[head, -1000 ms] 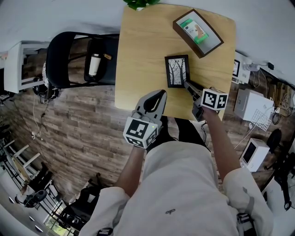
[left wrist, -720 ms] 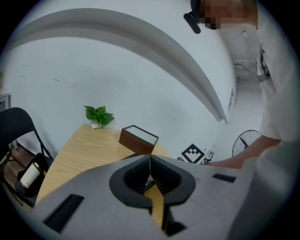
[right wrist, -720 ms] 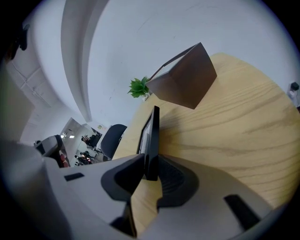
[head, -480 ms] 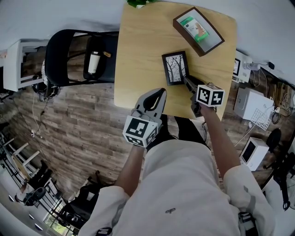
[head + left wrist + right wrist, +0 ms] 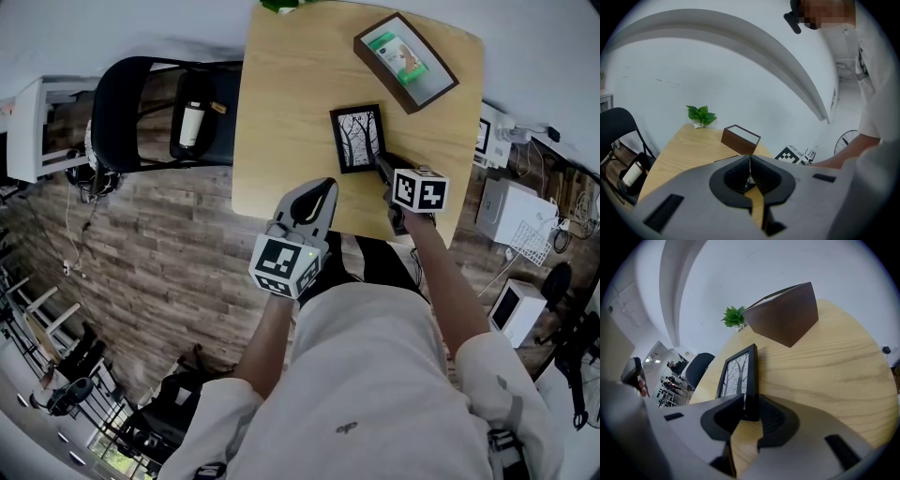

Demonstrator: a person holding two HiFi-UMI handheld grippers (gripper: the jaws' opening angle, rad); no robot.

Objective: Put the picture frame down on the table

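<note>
The picture frame [image 5: 357, 138] sits between the right tongs [image 5: 381, 163], just opened (left tongs [image 5: 750, 158] closed, empty).

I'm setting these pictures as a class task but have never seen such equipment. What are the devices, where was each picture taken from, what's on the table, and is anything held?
No robot here: a person holds a hand-operated claw in each hand. The head view comes from a camera on their head, looking down; the other two come from cameras riding on the claws. On the wooden table are a black picture frame, a brown box holding a green packet, and a small plant. The left claw is shut and empty. The right claw has the frame's edge between its jaws, which have just been opening, so it seems to be letting go.
</note>
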